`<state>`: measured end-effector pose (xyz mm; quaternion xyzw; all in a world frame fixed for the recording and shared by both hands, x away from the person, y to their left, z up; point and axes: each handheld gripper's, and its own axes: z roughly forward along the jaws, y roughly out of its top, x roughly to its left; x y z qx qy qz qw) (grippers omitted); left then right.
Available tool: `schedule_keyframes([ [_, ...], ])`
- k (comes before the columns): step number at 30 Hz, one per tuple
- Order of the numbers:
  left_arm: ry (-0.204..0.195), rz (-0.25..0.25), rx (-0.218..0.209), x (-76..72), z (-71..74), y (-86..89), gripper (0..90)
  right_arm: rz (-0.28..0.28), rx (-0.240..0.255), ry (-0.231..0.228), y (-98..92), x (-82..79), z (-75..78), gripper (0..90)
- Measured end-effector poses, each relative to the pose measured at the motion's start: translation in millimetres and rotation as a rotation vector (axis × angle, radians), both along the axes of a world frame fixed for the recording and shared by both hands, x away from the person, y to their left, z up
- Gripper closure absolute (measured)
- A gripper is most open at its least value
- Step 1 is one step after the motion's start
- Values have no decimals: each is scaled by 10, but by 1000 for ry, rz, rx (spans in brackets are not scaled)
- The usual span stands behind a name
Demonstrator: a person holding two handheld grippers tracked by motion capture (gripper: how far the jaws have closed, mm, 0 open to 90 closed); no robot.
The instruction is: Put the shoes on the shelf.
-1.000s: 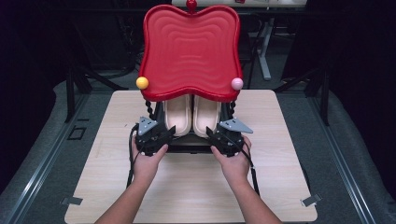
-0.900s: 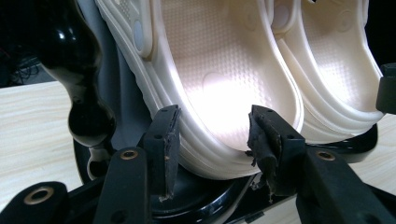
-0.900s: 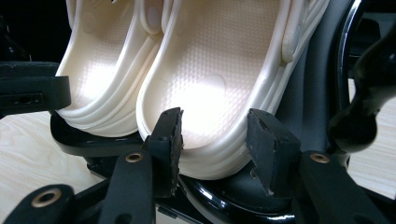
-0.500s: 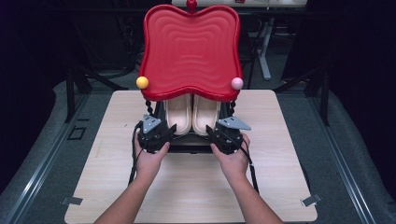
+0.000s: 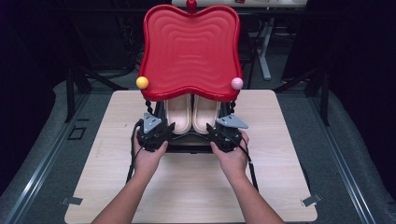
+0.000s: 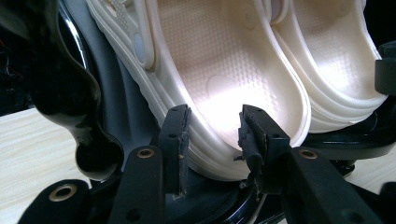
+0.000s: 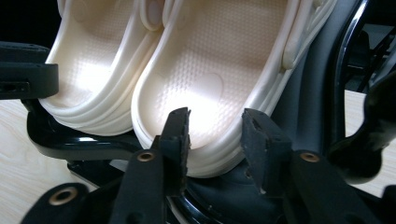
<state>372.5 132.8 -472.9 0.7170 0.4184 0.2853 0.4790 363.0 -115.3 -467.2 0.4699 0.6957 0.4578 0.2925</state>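
Two cream clogs sit side by side, heels toward the person, in a black stand (image 5: 189, 145) at mid-table, under a raised red wavy-edged lid (image 5: 190, 49). The lid carries a yellow ball (image 5: 142, 82) at its lower left corner, a pink ball (image 5: 237, 83) at its lower right and a red knob (image 5: 191, 4) on top.

No brand, label or lettering is legible on clogs, stand or lid; the footbeds show a dimpled texture.

Left gripper (image 6: 212, 135): jaws have just been closing and straddle the heel rim of the left clog (image 6: 219, 70), one jaw outside the wall, one on the footbed. Both pads look to be at the rim, but firm pinch cannot be confirmed.

Right gripper (image 7: 212, 133): jaws have also been closing and bracket the heel of the right clog (image 7: 219, 60). A gap shows at the outer jaw, so they are spread, not yet pinching.

Both hands rest low on the light wooden table (image 5: 280, 186), just in front of the stand.
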Motion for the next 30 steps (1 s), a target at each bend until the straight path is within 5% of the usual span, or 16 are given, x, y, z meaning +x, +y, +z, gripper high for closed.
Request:
schedule_keyframes([
  [19, 12, -18, -46, -164, 45, 91, 482, 61, 20, -20, -35, -206, 102, 500],
  [30, 9, -43, -56, -394, 37, 214, 469, 72, -57, -30, -116, -416, 83, 492],
])
